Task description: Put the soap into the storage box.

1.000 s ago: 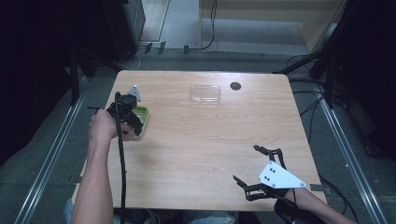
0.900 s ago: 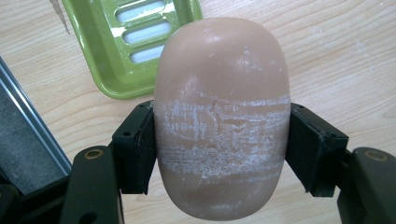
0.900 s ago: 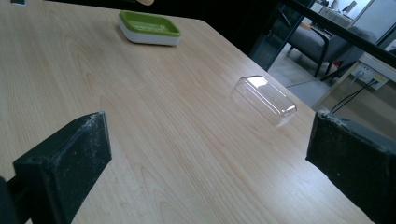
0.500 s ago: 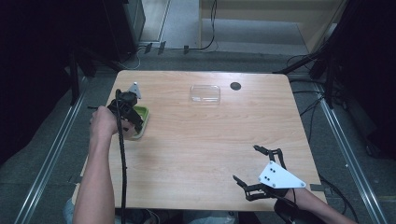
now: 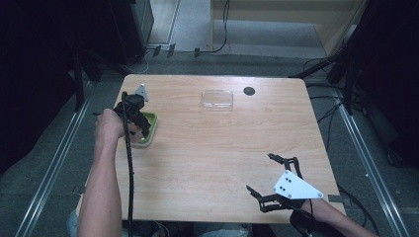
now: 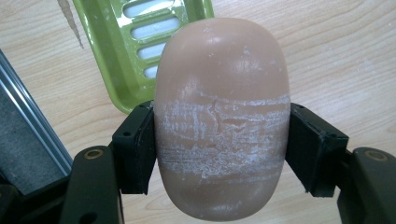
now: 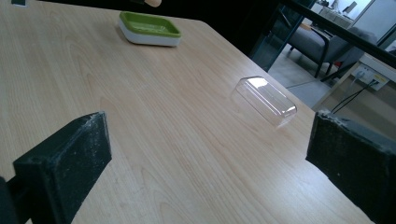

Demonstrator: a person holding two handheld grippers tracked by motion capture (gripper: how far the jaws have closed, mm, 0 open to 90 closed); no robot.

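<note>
Currently left hand-held gripper (image 6: 219, 154) clamps soap bar (image 6: 222, 116) above green dish (image 6: 135, 42), upper left; lower it level, centred. Right hand-held gripper (image 7: 210, 163) gapes, empty.

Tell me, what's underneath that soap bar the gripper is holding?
Beneath the soap bar lie the green soap dish corner and bare wooden table; whatever sits directly behind the bar is covered.

The right tongs (image 7: 205, 163) stand wide apart over the desk (image 7: 154, 140); a clear lid (image 7: 264, 101) lies ahead, a green soap dish (image 7: 149, 29) farther off.
</note>
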